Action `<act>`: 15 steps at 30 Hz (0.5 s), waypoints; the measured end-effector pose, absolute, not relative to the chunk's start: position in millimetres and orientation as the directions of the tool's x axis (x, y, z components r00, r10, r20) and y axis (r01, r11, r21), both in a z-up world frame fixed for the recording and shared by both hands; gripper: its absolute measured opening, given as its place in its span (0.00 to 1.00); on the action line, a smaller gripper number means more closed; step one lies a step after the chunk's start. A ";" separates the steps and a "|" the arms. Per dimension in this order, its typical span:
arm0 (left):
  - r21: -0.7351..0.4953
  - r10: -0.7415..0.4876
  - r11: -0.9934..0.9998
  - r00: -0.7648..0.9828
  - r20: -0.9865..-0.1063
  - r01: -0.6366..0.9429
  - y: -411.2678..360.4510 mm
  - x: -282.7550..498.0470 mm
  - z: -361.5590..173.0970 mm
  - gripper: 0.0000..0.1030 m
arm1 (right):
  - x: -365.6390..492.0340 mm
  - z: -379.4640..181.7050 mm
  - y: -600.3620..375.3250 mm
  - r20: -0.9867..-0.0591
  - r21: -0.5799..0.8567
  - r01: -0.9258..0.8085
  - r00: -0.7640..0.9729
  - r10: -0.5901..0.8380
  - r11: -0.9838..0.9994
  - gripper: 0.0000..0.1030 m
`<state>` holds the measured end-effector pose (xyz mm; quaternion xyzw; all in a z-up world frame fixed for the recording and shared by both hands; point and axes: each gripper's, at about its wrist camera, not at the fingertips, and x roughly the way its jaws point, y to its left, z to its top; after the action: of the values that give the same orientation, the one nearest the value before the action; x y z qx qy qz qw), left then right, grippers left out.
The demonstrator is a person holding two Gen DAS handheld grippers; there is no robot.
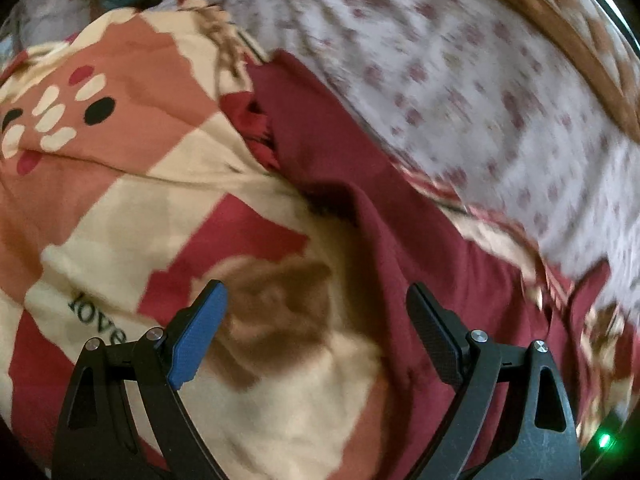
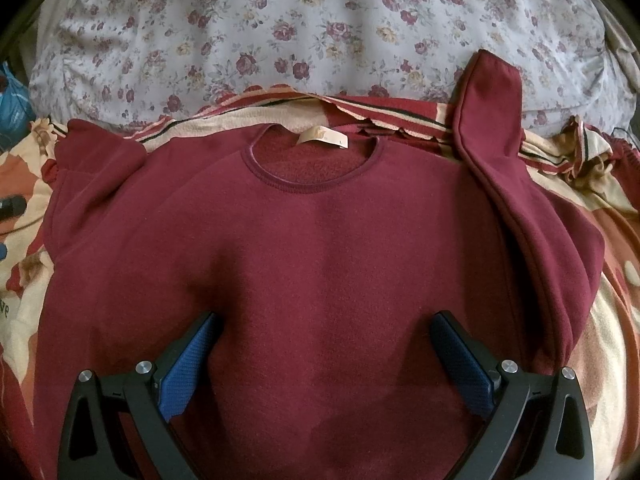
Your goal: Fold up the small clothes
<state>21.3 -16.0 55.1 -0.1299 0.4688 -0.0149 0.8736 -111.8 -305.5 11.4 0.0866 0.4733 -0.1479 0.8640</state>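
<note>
The maroon sweatshirt is lying flat and unfolded ahead of the gaping, empty right claw, while the left claw, equally wide and empty, is hovering beside its edge, leaving every fold undone.

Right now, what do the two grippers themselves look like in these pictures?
Both are black frames with triangular cut-outs and round silver screws at the joints. The left gripper has one textured blue pad and one pad that looks black from this side. The right gripper shows blue textured pads on both jaws. A small green light glows at the edge of the left view. No cables or sleeves are visible.
</note>
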 end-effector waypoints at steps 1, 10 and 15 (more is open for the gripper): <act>-0.252 -0.147 0.961 0.564 -0.813 -0.114 -10.3 26.5 55.2 0.88 | -111.8 11.4 -305.5 -0.844 0.008 0.337 0.508 -0.175 0.942 1.00; -0.317 -0.181 0.934 0.544 -0.819 -0.166 4.1 76.2 41.6 0.88 | -111.8 11.1 -305.6 -0.842 -0.003 0.333 0.508 -0.182 0.943 1.00; -0.353 -0.199 0.910 0.516 -0.833 -0.220 4.1 114.8 24.4 0.88 | -110.9 11.4 -305.7 -0.842 -0.001 0.333 0.509 -0.180 0.943 1.00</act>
<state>114.8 4.1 24.4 -0.2125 0.4921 0.0062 0.8442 -110.9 -305.7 11.4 0.0807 0.4727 -0.1483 0.8649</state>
